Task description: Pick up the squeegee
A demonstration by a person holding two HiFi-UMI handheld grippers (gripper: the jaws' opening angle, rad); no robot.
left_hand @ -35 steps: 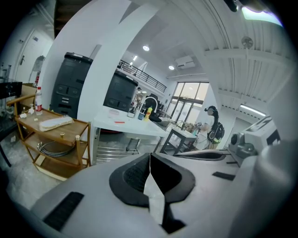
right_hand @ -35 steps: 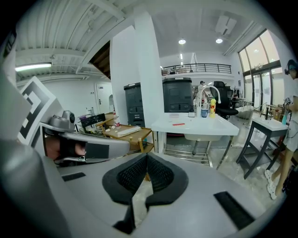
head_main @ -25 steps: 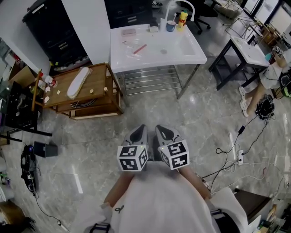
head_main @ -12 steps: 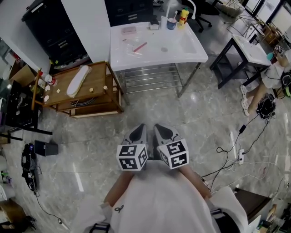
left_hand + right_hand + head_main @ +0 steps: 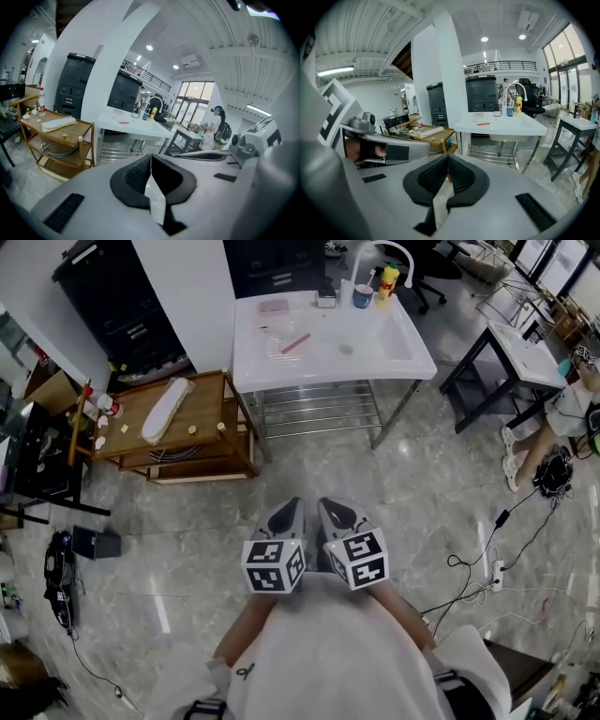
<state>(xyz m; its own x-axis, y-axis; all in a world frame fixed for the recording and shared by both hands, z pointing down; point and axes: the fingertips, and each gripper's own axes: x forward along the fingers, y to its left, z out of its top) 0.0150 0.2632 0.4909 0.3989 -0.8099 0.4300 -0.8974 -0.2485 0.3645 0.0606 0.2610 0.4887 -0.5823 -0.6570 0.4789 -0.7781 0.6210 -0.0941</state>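
Observation:
A white sink table (image 5: 412, 357) stands across the floor, well ahead of me. On its top lies a slim red thing (image 5: 295, 343) that may be the squeegee; it is too small to be sure. It also shows as a red streak (image 5: 483, 123) in the right gripper view and as a red streak (image 5: 123, 123) in the left gripper view. My left gripper (image 5: 289, 509) and right gripper (image 5: 330, 509) are held side by side close to my body, far from the table. Both the left gripper (image 5: 150, 157) and the right gripper (image 5: 447, 159) are shut with nothing between the pads.
A wooden cart (image 5: 202, 413) with a long white object (image 5: 165, 409) stands left of the table. Black cabinets (image 5: 122, 306) and a white column (image 5: 187, 296) are behind it. On the table's far edge are a blue cup (image 5: 363, 296) and a yellow bottle (image 5: 383, 281). Cables (image 5: 487, 568) lie at right.
Both grippers have stayed where they were, shut. The head view has shifted slightly, so the table sits a bit further right in the picture.

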